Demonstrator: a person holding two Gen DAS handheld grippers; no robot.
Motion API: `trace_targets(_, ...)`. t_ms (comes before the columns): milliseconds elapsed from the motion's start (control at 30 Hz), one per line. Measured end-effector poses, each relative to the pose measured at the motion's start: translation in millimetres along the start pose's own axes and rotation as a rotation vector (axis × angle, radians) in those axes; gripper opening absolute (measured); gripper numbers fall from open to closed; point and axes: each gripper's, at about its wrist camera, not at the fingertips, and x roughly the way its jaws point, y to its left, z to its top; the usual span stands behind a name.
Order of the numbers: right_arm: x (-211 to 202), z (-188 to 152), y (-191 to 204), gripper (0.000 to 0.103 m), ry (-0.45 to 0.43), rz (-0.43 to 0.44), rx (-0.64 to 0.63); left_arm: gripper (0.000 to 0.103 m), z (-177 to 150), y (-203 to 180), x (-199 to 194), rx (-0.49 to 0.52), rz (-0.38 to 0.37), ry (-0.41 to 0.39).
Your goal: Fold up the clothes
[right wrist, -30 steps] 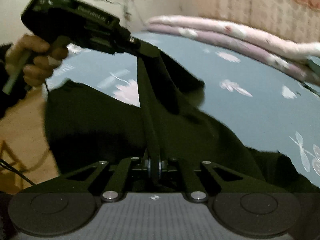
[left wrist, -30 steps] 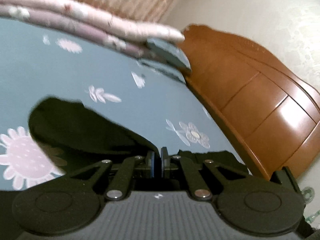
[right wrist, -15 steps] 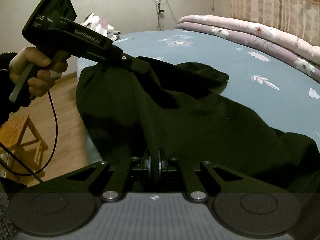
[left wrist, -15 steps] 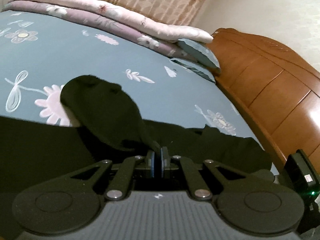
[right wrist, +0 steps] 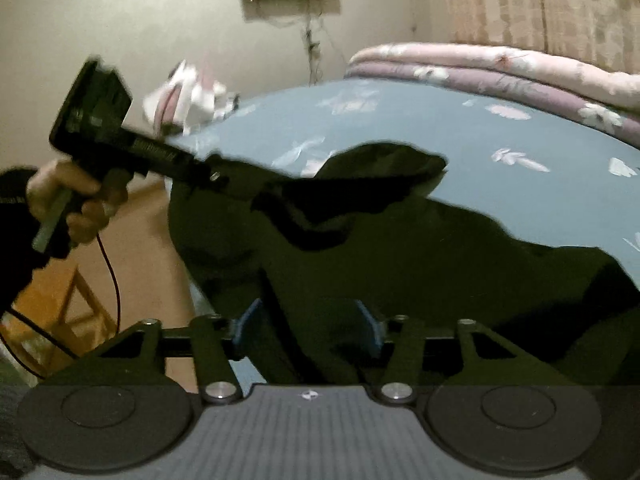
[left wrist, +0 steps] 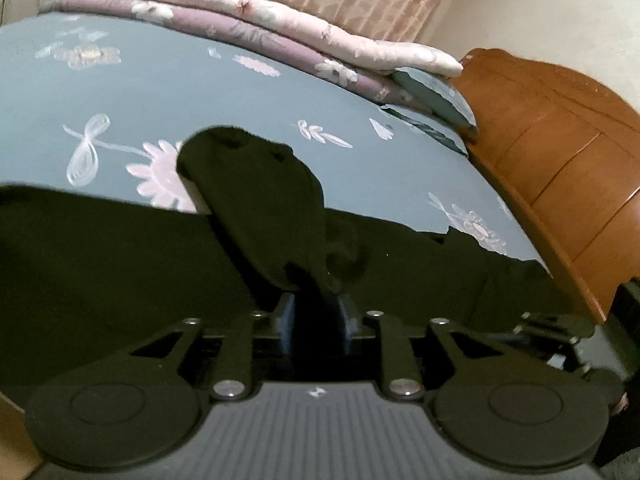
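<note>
A black garment (left wrist: 120,256) lies spread over the near part of the blue flowered bed sheet (left wrist: 160,92), with one sleeve (left wrist: 256,184) folded across it toward the bed's middle. My left gripper (left wrist: 316,320) has its jaws a little apart with black cloth still lying between them. In the right wrist view the garment (right wrist: 420,256) covers the bed's edge. My right gripper (right wrist: 306,328) is open wide with cloth lying loose between the blue pads (right wrist: 244,322). The left gripper's body (right wrist: 132,148) shows there, held by a hand at the left, its tip at the sleeve.
Rolled pink and purple quilts (left wrist: 248,28) lie along the bed's far side. A wooden headboard (left wrist: 560,152) stands at the right. A wooden stool (right wrist: 60,312) and a red cable (right wrist: 114,276) are on the floor at the left of the bed.
Both grippers have opened: they were shut on the cloth 0.5 s ago. The garment has come down flat on the bed, and the sleeve lies folded over it.
</note>
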Motion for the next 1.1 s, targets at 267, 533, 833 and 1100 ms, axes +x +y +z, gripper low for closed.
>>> trace_targets(267, -33, -11, -28, 0.067, -0.113, -0.106, 0.102, 0.046, 55, -53, 8, 0.231, -0.070, -0.031)
trace_targets(533, -46, -40, -34, 0.067, -0.089, -0.168, 0.156, 0.048, 89, -108, 140, 0.601, -0.210, 0.186)
trace_targets(833, -48, -42, -48, 0.067, -0.059, -0.244, 0.377, 0.053, 111, -105, 207, 0.805, -0.380, 0.419)
trace_targets(1100, -35, -8, -42, 0.067, -0.064, -0.366, 0.529, 0.054, 134, -105, 253, 0.922, -0.587, 0.609)
